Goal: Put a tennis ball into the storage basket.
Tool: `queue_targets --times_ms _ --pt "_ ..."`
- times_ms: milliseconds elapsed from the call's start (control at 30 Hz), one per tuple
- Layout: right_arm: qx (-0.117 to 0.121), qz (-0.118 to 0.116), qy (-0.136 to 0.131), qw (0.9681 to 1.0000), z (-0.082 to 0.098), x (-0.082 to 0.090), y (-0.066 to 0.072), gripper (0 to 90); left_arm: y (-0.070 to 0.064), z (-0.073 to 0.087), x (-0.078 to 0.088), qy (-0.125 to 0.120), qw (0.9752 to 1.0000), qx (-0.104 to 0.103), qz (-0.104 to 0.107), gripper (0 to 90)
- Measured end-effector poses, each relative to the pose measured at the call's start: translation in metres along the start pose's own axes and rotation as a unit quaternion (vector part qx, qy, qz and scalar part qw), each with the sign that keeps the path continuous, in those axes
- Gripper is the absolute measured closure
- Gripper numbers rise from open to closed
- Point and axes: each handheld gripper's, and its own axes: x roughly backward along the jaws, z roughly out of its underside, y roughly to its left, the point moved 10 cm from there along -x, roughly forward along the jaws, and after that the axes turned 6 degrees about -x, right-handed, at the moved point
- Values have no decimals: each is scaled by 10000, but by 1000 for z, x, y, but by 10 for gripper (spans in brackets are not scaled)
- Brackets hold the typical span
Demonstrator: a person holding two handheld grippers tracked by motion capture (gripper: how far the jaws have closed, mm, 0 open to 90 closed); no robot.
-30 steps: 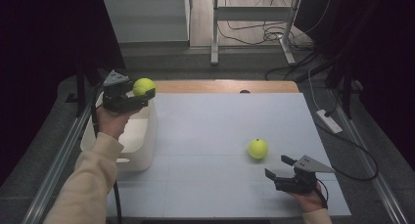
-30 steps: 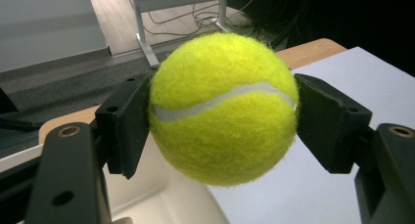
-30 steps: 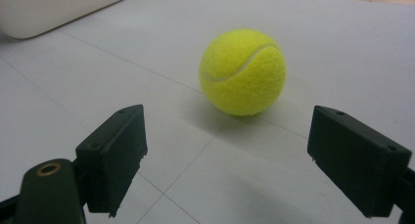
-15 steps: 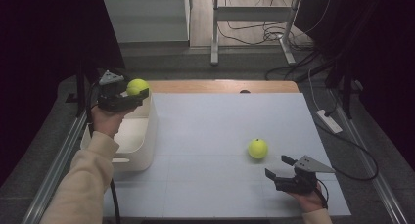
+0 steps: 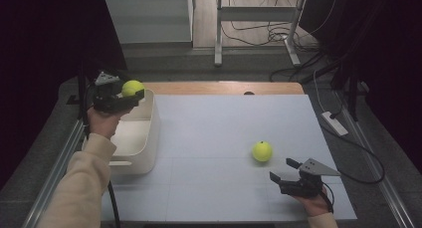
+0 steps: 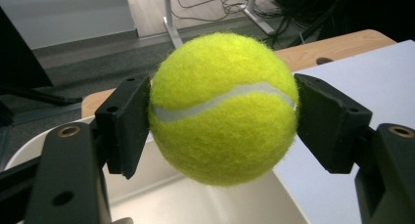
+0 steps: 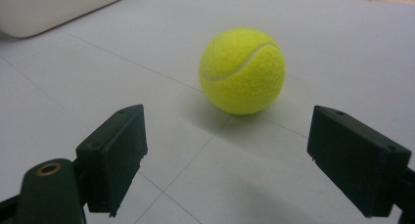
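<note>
Left tool pinches a tennis ball at upper left of the high view, above the white bin. Right tool spread, lower right, second ball on tabletop just ahead, apart.

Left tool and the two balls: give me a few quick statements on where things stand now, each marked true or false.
1. The left tool is shut on a ball. True.
2. That ball already lies in the bin. False: it is held in the air over the bin's far end.
3. The right tool is open. True.
4. The right tool grips the second ball. False: that ball rests on the table ahead of the open jaws, untouched.
5. The bin stands on the person's right side. False: it stands at the table's left edge.
</note>
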Motion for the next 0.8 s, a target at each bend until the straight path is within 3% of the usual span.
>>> queue_targets --times_ms 333,800 --pt "4 9 7 10000 0 0 0 150 15 3 0 44 9997 154 -168 270" --pt "22 36 -19 10000 0 1 -1 152 36 12 -5 337 9984 249 -380 269"
